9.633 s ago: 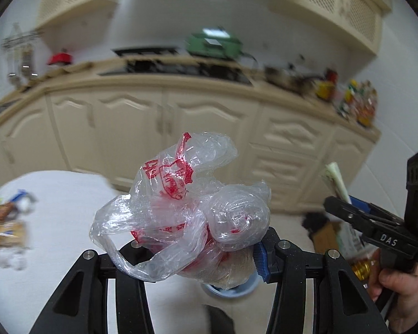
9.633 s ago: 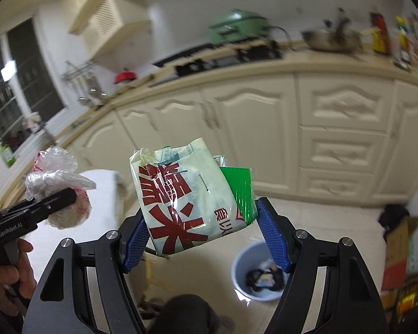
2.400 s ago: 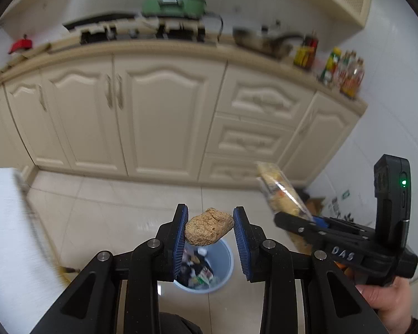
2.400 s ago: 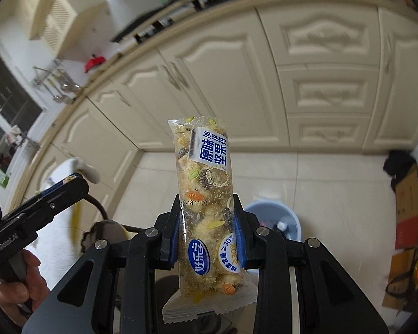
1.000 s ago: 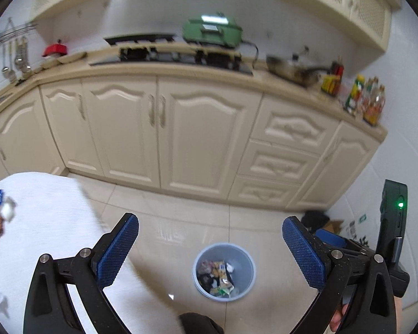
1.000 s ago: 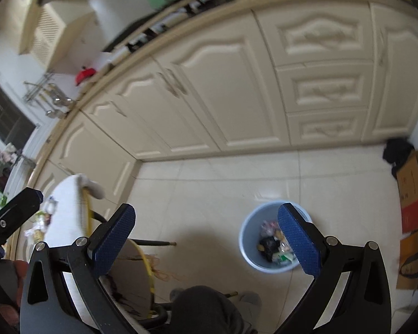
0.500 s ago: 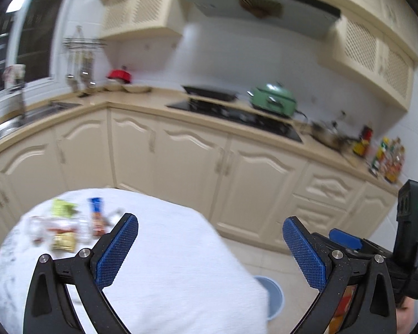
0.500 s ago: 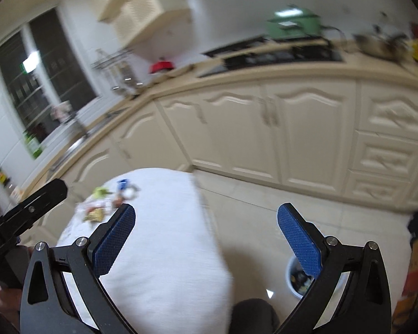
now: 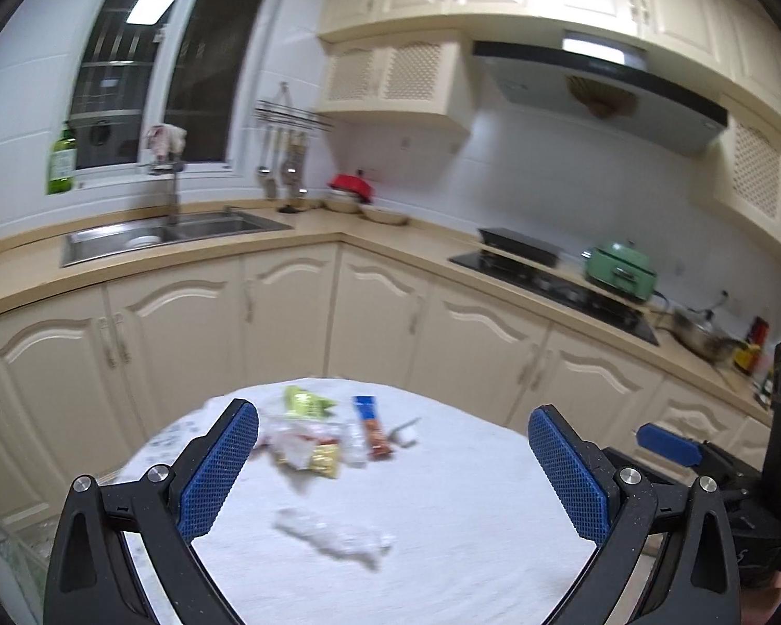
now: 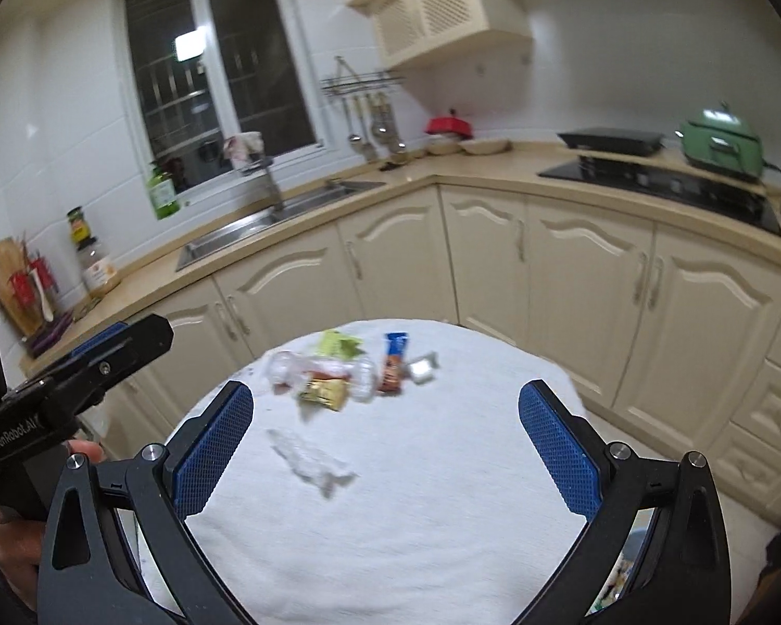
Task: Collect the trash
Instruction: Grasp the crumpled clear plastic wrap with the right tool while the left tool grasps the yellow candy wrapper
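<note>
Several pieces of trash lie on a round table with a white cloth [image 9: 442,547] [image 10: 442,521]. A clear crumpled wrapper [image 9: 338,539] [image 10: 312,461] lies nearest me. Farther back are a green packet [image 9: 304,401] [image 10: 338,345], a yellow packet [image 9: 325,461] [image 10: 324,393], a brown and blue snack bar [image 9: 372,429] [image 10: 393,364] and a small white scrap [image 9: 403,435] [image 10: 423,371]. My left gripper [image 9: 390,474] is open and empty above the table's near side. My right gripper [image 10: 385,448] is open and empty too. Each gripper shows at the edge of the other's view.
Cream kitchen cabinets [image 9: 286,312] run behind the table in an L. A sink [image 9: 166,232] is at the left, a hob [image 9: 552,281] and a green pot [image 9: 619,271] at the right. The bin's rim [image 10: 619,583] peeks below right.
Both grippers have swung left from the floor bin toward the table. The table's trash now sits centred between the open jaws in both views.
</note>
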{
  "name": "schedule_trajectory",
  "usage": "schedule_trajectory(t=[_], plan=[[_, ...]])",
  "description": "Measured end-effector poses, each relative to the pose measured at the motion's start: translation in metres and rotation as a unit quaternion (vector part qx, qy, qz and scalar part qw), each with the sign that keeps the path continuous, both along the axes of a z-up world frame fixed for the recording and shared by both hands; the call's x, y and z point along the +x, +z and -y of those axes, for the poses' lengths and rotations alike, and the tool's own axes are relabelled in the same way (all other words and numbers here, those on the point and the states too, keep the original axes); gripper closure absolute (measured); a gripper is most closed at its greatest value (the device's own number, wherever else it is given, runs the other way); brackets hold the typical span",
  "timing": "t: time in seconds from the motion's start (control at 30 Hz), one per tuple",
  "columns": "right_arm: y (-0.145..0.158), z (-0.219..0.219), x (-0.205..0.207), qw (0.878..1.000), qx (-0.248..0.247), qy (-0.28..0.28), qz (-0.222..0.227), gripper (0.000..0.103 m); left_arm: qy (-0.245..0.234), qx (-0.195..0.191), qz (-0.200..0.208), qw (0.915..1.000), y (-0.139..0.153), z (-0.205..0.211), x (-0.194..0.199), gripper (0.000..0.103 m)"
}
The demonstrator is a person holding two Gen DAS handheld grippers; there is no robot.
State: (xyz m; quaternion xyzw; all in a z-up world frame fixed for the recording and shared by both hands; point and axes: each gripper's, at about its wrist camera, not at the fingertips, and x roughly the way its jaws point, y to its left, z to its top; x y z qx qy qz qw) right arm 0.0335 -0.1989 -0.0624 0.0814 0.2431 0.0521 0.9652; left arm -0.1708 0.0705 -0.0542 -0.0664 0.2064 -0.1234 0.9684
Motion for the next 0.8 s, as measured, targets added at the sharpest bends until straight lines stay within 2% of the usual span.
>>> schedule_trajectory(t=[0.03,0.23,0.37,0.6,0.77,0.8], plan=[[0.0,-0.009,0.002,1.0,-0.003,0.006,0.001,0.0,0.008,0.002,0.001,1.0,-0.002,-0.008,-0.01,0.001],[-0.008,-0.032,0.012,0.999,-0.027,0.029,0.0,0.0,0.044,0.003,-0.019,0.9988,-0.011,-0.017,-0.017,0.001],[-0.033,-0.049,0.032,0.997,-0.048,0.054,-0.033,0.0,0.061,0.005,-0.042,0.9972,-0.023,-0.017,-0.011,0.001],[-0.093,-0.067,0.07,0.987,-0.075,0.099,-0.105,0.001,0.074,0.008,-0.094,0.9927,-0.037,-0.01,0.036,0.001],[-0.134,-0.082,0.104,0.975,-0.081,0.138,-0.154,0.014,0.082,0.011,-0.126,0.9886,-0.052,-0.004,0.071,0.001],[-0.141,-0.086,0.109,0.973,-0.081,0.147,-0.161,0.017,0.082,0.011,-0.131,0.988,-0.057,-0.012,0.08,0.001]])
